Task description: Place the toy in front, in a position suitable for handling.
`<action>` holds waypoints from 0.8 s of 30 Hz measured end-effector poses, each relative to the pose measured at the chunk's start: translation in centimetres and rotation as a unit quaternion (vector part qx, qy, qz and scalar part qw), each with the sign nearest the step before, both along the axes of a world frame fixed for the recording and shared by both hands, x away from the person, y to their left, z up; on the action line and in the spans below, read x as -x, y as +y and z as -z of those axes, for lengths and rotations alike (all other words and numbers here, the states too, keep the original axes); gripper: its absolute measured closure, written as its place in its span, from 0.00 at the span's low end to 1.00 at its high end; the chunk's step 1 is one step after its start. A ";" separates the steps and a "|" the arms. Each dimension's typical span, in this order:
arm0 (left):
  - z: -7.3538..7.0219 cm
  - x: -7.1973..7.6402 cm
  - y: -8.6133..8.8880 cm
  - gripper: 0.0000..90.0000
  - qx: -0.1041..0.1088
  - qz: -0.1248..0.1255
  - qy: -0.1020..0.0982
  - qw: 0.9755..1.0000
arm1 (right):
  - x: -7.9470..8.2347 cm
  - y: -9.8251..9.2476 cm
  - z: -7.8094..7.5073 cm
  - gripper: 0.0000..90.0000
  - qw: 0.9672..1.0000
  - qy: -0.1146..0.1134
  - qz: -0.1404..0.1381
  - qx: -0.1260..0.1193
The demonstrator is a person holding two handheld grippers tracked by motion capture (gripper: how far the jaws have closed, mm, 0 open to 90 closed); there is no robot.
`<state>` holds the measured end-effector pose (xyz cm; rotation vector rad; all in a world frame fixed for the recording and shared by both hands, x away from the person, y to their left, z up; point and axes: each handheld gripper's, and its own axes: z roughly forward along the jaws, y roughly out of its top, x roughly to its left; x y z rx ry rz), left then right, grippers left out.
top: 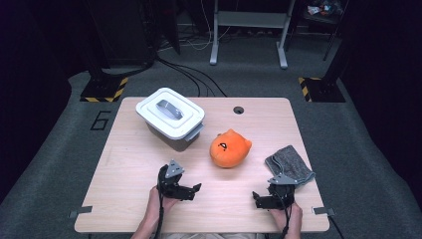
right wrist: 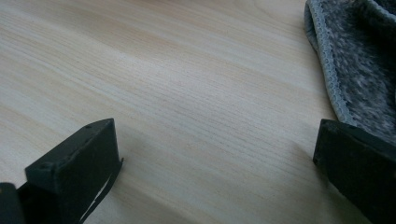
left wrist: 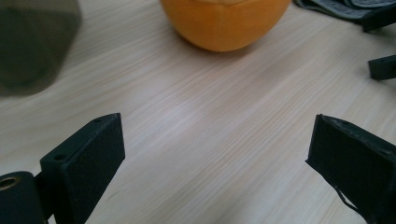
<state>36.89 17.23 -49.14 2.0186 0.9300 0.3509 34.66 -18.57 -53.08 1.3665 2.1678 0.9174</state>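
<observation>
Left gripper [top: 195, 188]: low over near-left part of table, held in person's left hand [top: 161, 199], jaws wide apart, nothing between them; in left gripper view [left wrist: 215, 154] bare wood between the two black jaws.
Right gripper [top: 255, 198]: near-right part of table, held in person's right hand [top: 287, 214], jaws wide apart, empty; in right gripper view [right wrist: 215, 154] bare wood between jaws, right jaw just beside edge of cloth.
Orange plush toy [top: 229, 148]: lying on table about mid-width, ahead of and between both grippers, apart from both; round, small ears, dark face mark; lower part seen at top of left gripper view [left wrist: 224, 21].
Grey cloth [top: 289, 163]: folded, on right side of table, just ahead of right gripper; fuzzy with stitched hem in right gripper view [right wrist: 359, 60].
Storage box [top: 170, 118]: grey tub with white lid and grey handle on top, lid on, far-left part of table, left of plush toy and well apart from grippers; blurred dark shape at top left of left gripper view [left wrist: 37, 42].
Table [top: 139, 169]: light wood, small round hole near far edge.
Contact: neither gripper touching plush toy; touching of cloth by right jaw cannot tell.
</observation>
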 end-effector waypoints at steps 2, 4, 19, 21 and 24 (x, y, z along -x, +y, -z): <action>-0.2 -0.5 -1.0 0.04 0.004 0.011 0.006 1.000 | 0.0 0.0 0.0 0.00 1.000 0.002 0.005 -0.002; -0.2 -0.9 -1.9 0.04 0.006 0.017 0.007 1.000 | 0.0 0.0 0.0 0.00 1.000 0.002 0.005 -0.001; -1.2 -3.8 -6.6 0.08 -0.007 0.037 -0.008 0.999 | 0.0 0.0 0.0 0.00 1.000 0.001 0.005 -0.002; -1.5 -4.1 -6.8 0.09 -0.011 0.033 -0.013 0.999 | 0.1 0.0 0.0 0.00 1.000 0.001 0.006 -0.003; -2.0 -4.6 -7.1 0.09 -0.015 0.028 -0.022 0.999 | 0.0 0.0 0.0 0.00 1.000 0.000 0.005 -0.002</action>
